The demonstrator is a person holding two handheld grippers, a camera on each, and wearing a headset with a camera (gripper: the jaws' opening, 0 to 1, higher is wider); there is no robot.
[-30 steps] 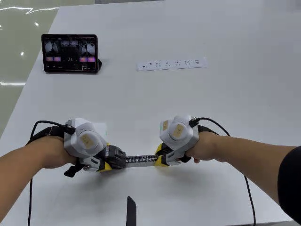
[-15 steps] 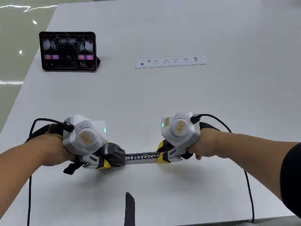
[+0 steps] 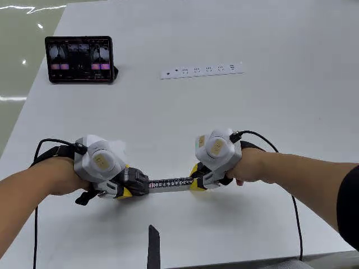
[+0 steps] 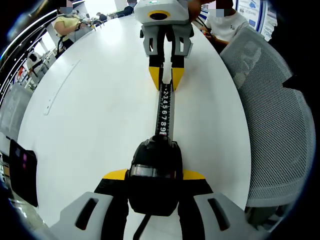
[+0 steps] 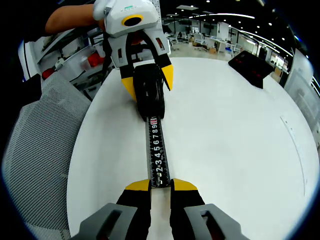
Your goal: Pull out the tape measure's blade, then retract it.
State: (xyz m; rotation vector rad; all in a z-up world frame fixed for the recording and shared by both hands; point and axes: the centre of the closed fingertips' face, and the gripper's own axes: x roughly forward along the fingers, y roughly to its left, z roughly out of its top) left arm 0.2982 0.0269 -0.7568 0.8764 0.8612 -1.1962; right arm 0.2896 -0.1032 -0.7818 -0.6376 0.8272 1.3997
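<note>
My left gripper (image 3: 129, 189) is closed on the black tape measure (image 3: 136, 182), with its jaws spread to the width of the case, one on each side. My right gripper (image 5: 161, 187) has its jaws almost together, pinching the end of the blade (image 3: 171, 183). A short length of blade is out and runs straight from left to right between the two grippers, just above the white table (image 3: 168, 112), near its near edge.

Hazards, as I judge them:
- If the right jaws slip on the thin blade end, the spring will snap the blade back into the case.
- If my two grippers drift out of line, the blade may twist or buckle, or the case may turn in the left jaws.
- Letting go abruptly on the return would drive the hook hard against the case; I should feed it back under control.

Surroundings: a tablet (image 3: 79, 59) stands far left and a power strip (image 3: 202, 71) lies far centre, both well apart from the work. A cable (image 3: 263, 147) trails from my right gripper across the table. Nothing lies in the line of the pull
</note>
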